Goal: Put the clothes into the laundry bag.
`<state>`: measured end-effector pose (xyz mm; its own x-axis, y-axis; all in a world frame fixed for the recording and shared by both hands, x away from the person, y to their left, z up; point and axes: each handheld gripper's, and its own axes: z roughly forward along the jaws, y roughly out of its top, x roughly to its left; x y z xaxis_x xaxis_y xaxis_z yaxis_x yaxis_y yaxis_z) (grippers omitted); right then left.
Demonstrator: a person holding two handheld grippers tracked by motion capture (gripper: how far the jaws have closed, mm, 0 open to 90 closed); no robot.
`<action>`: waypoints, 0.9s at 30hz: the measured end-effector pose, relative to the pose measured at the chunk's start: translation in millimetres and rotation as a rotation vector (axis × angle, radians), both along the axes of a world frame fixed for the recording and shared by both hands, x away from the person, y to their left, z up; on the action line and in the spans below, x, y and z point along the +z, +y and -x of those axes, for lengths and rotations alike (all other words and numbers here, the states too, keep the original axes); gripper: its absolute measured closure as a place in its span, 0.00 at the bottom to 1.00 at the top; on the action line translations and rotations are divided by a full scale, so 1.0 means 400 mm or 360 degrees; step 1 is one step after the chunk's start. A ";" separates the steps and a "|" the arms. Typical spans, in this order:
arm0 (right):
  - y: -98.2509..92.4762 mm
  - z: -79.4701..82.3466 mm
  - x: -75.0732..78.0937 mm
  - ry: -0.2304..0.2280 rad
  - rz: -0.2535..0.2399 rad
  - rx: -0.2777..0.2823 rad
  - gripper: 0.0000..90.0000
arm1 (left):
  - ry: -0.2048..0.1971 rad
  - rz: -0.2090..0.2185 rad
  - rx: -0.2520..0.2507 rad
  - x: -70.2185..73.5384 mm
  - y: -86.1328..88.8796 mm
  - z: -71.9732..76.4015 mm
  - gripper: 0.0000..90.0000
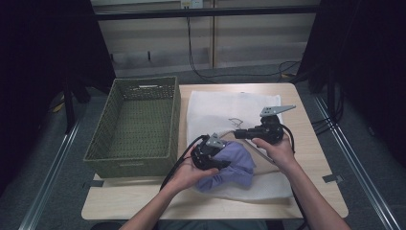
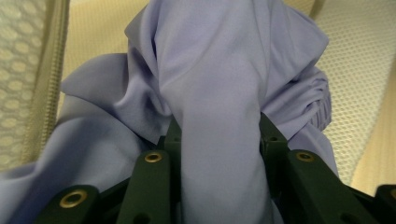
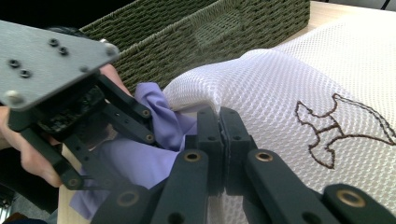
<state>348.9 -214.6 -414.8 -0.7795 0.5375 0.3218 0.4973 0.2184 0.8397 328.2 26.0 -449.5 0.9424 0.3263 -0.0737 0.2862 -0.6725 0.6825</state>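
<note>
1 lilac garment point(image 1: 233, 165) entering mesh bag point(image 1: 218, 108)

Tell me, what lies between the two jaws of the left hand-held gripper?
A thick fold of the purple cloth lies between the jaws of the left hand-held gripper, which press on both its sides, as the left gripper view shows.

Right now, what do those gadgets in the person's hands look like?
Each hand holds a black gadget: the left gripper and right gripper. Each carries a grey three-cornered plate with small screws on top, and a black cable trails back from it. The jaws are dark linkage bars with brass-coloured rivets. The forearms are bare, no sleeves visible.
</note>
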 end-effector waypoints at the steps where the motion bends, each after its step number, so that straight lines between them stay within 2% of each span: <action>1: 0.001 0.000 0.000 -0.0002 0.0001 0.0001 0.99 | 0.0005 -0.0012 0.0010 -0.002 0.000 0.000 0.72; 2: 0.001 0.001 0.001 -0.0002 0.0003 0.0001 0.99 | 0.0009 0.0003 0.0009 -0.008 -0.002 -0.002 0.72; 4: 0.000 0.001 0.002 -0.0003 0.0001 -0.0001 0.99 | 0.0011 -0.0035 0.0004 -0.014 0.000 -0.006 0.71; 5: 0.000 0.002 0.002 -0.0001 0.0000 -0.0002 0.99 | 0.0020 -0.0031 0.0040 -0.019 -0.003 -0.003 0.70; 6: 0.000 0.001 0.002 -0.0004 0.0002 -0.0002 0.99 | 0.0014 -0.0045 0.0023 -0.021 -0.002 -0.009 0.69; 7: 0.000 0.001 0.002 -0.0006 0.0002 0.0000 0.99 | 0.0038 -0.0034 0.0042 -0.025 -0.003 -0.009 0.69; 10: 0.001 0.002 0.002 -0.0005 0.0007 0.0000 0.99 | 0.0018 -0.0058 0.0051 -0.031 -0.006 -0.010 0.66; 14: 0.006 0.002 -0.001 -0.0002 0.0015 0.0007 0.99 | 0.0031 -0.0063 0.0086 -0.039 -0.008 -0.010 0.56; 17: 0.008 0.002 -0.001 -0.0002 0.0019 0.0012 0.99 | 0.0020 -0.0053 0.0068 -0.029 -0.004 -0.007 0.47; 21: 0.006 0.002 -0.002 0.0002 0.0016 0.0009 0.99 | 0.0033 0.0017 0.0114 -0.010 0.002 -0.001 0.33; 22: 0.007 0.003 -0.002 0.0005 0.0016 0.0012 0.99 | 0.0044 0.0088 0.0135 -0.007 0.001 0.003 0.32; 24: 0.007 0.002 -0.004 0.0002 0.0018 0.0013 0.99 | 0.0019 0.0077 0.0130 0.009 0.009 0.008 0.30; 27: 0.006 0.003 -0.006 0.0008 0.0019 0.0011 0.99 | -0.0004 0.0140 0.0138 0.029 0.028 0.015 0.28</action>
